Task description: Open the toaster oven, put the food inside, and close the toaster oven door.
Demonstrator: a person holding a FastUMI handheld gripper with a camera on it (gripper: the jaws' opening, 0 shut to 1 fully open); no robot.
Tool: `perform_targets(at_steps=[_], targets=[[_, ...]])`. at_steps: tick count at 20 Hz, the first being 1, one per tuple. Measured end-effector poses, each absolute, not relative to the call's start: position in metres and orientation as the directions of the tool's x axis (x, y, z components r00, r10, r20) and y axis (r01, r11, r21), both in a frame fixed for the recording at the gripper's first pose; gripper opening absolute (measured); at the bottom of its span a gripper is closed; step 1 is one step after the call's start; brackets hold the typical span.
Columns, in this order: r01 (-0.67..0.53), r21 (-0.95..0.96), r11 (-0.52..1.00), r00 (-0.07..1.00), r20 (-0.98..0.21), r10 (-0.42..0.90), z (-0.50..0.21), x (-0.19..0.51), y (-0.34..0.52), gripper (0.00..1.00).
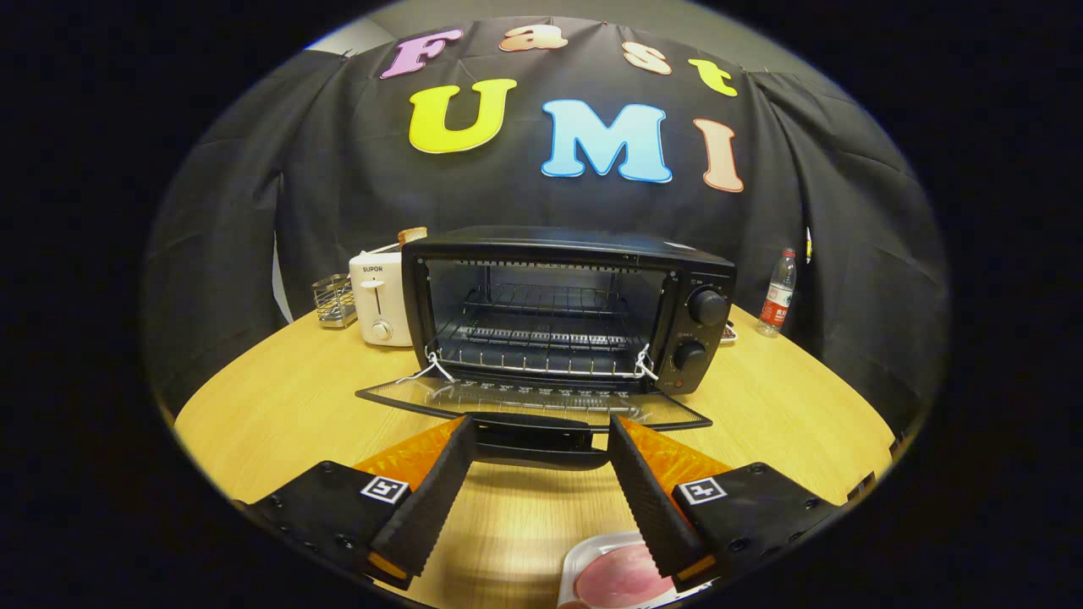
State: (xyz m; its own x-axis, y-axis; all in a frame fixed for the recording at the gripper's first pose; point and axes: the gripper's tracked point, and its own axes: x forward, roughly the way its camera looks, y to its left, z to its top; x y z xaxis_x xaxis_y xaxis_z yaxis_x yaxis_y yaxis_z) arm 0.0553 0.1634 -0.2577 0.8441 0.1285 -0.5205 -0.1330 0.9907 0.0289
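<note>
1. I see the table (279, 423), a round wooden top that carries everything.
2. The oven (567, 309) sits at the middle of it, well ahead of my fingers. Its door (533, 399) is dropped flat toward me, and the wire rack (541, 338) inside is bare.
3. My gripper (537, 440) has its jaws wide apart, holding nothing. The fingertips sit on either side of the door's black handle (533, 441) (whether they touch it I cannot tell).
4. A white toaster (381, 298) stands just left of the oven, with a slice of bread (413, 234) poking up behind it.
5. The food (622, 575), something pink on a white plate (579, 562), lies on the table beneath my right finger, partly hidden by it.
6. A water bottle (778, 293) stands right of the oven, near the table's far edge.
7. A small wire rack holder (334, 300) sits left of the toaster.
</note>
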Motion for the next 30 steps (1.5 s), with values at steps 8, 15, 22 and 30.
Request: perform_targets(at_steps=[8,15,22,30], targets=[[-0.187,0.094,0.978,0.807,-0.553,0.208,-0.234,0.01,0.137,0.99],[-0.292,0.226,0.929,0.693,-0.62,0.369,-0.224,-0.008,0.1,0.99],[-0.298,0.402,0.866,0.47,-0.728,0.5,-0.242,-0.023,0.053,0.98],[-0.197,0.47,0.861,0.22,-0.834,0.506,-0.29,-0.043,0.016,0.98]])
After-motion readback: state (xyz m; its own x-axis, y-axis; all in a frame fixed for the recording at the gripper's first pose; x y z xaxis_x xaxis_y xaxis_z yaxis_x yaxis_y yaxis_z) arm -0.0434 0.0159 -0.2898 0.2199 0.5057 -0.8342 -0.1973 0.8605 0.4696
